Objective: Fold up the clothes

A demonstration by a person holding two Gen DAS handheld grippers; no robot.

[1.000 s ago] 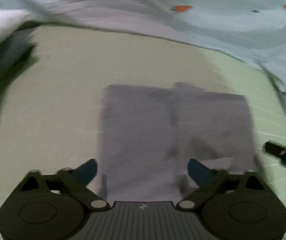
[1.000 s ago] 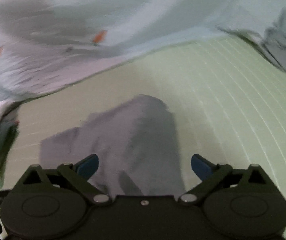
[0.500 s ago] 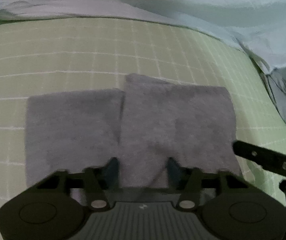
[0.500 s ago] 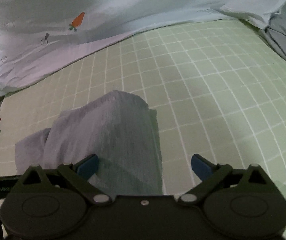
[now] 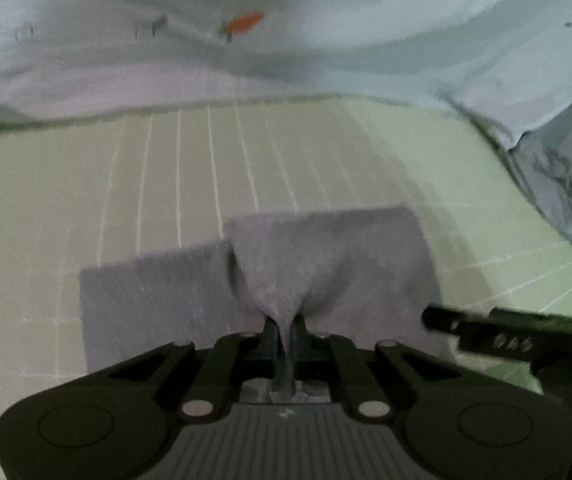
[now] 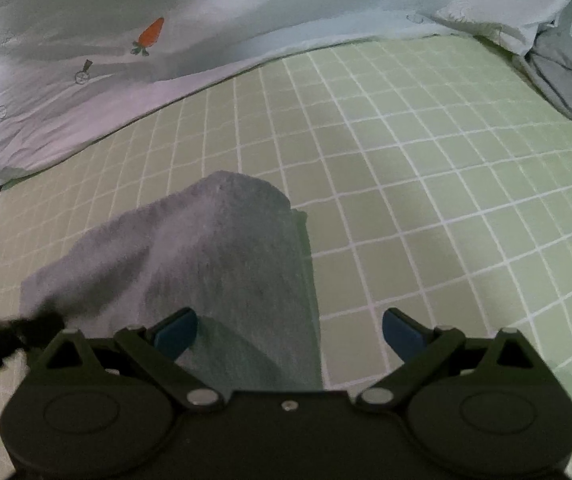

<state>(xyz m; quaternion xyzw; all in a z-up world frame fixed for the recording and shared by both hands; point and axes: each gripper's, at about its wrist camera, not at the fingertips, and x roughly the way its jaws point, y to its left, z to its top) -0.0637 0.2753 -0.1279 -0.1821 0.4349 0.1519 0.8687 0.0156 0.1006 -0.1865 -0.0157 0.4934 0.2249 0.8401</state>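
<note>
On the green checked sheet (image 6: 426, 184), near its middle, we see the grey cloth (image 5: 326, 256) lying partly folded, one layer raised over a flatter part that spreads to the left. Our left gripper (image 5: 285, 334) has its jaws pressed together on the cloth's near edge, and the fabric rises from that pinch in a taut cone. Our right gripper (image 6: 290, 330) holds its jaws wide apart; the cloth passes beside the left blue pad (image 6: 176, 334), while the right pad stands over bare sheet. Along the sheet's far edge lies a pale quilt (image 6: 86, 60) printed with an orange carrot (image 6: 151, 34).
</note>
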